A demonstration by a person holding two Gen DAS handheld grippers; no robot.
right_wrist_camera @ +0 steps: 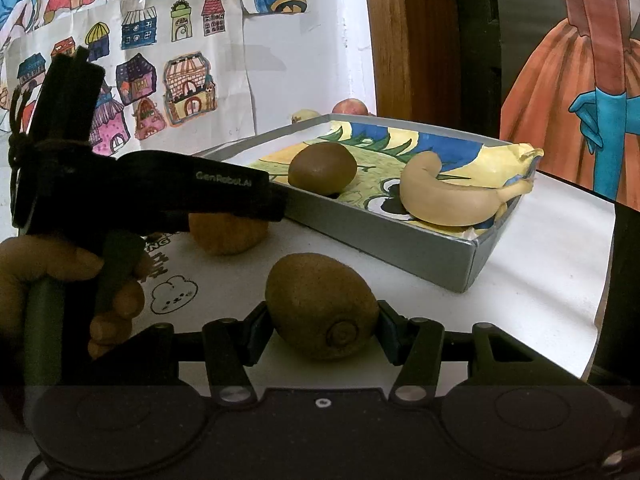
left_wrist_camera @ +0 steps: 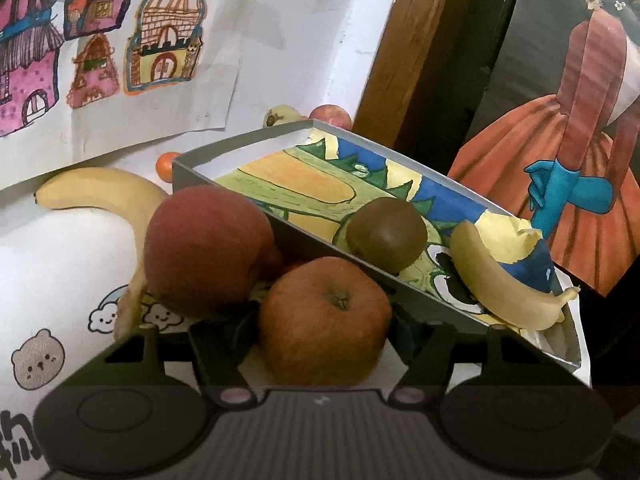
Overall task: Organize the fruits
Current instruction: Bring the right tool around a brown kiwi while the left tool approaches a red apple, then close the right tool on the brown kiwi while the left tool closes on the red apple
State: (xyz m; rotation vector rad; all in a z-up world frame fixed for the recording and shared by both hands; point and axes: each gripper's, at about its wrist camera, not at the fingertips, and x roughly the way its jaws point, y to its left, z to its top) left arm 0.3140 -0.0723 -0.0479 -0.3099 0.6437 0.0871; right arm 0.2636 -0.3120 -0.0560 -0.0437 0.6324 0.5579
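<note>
The left claw's black body (right_wrist_camera: 168, 188) reads "GenRobot.AI" in pale letters

A home, likely a child's room. Hand-coloured house drawings (right_wrist_camera: 132, 80) are taped to the white wall beside a wooden door frame (right_wrist_camera: 396, 40). A cartoon-printed tablecloth (left_wrist_camera: 40, 360) covers the table

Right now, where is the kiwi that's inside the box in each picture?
Left wrist view: the kiwi in the box sits right of centre, behind the apple.
Right wrist view: the same kiwi sits centre, upper half.
Shared landmark: the banana beside it in the grey box.
</note>
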